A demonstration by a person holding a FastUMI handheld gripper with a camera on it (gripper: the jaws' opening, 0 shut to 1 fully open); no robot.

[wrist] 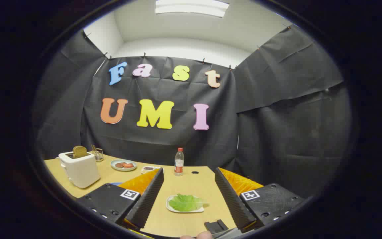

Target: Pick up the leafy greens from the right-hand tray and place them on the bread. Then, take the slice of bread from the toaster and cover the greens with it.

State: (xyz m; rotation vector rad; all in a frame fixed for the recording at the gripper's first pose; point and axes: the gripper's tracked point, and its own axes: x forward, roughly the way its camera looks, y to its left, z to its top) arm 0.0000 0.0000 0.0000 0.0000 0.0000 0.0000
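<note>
The tool [188,194] is hanging wide open, gripping nothing. The leafy greens [186,202] are lying on a white tray [170,206] between its fingers, on the table [197,181]. Beyond, a bottle [179,162] is showing a label too small to read. A slice of bread [79,151] is sticking out of the toaster [80,168], its lower half hidden.

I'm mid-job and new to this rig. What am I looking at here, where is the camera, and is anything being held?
The camera rides on the hand-held gripper and looks forward along its two ridged black fingers, which stand open and hold nothing. Between them on the wooden table lies a white tray with the leafy greens. Beyond are a bottle, a plate of food and a white toaster with a slice of bread sticking up.
</note>
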